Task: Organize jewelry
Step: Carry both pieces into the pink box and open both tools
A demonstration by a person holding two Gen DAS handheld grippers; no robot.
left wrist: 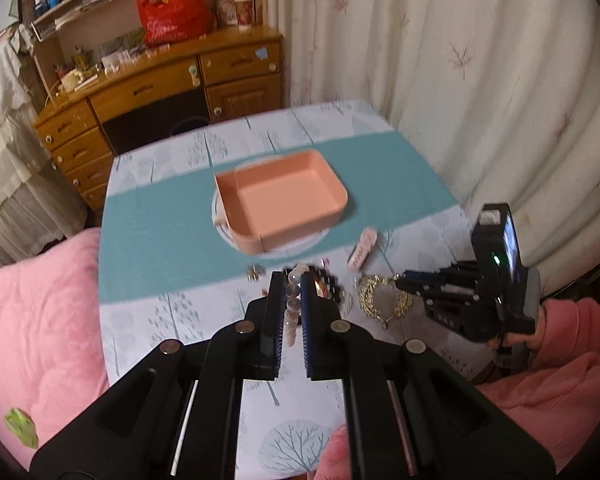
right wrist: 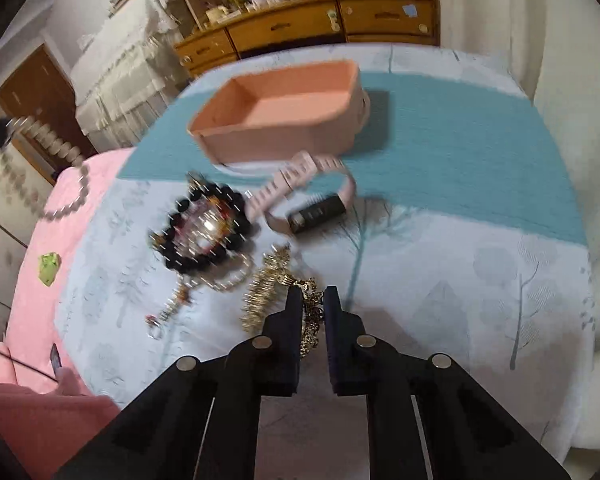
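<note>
Jaws clamped: left gripper (left wrist: 291, 280) pinches pearl strand (left wrist: 293, 308); right gripper (right wrist: 313, 294) pinches gold chain (right wrist: 311, 312).

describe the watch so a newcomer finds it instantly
Find the pink tray on the teal strip of the table. The watch lies just in front of it. It alone has a flat pale-pink strap and dark rectangular face; neighbours are beads and gold chains.

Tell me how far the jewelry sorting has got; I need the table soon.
Done: nothing, the pink box is empty. In hand: left gripper holds the pearl strand; right gripper pinches the gold chain. Left: black bead bracelet, watch.
</note>
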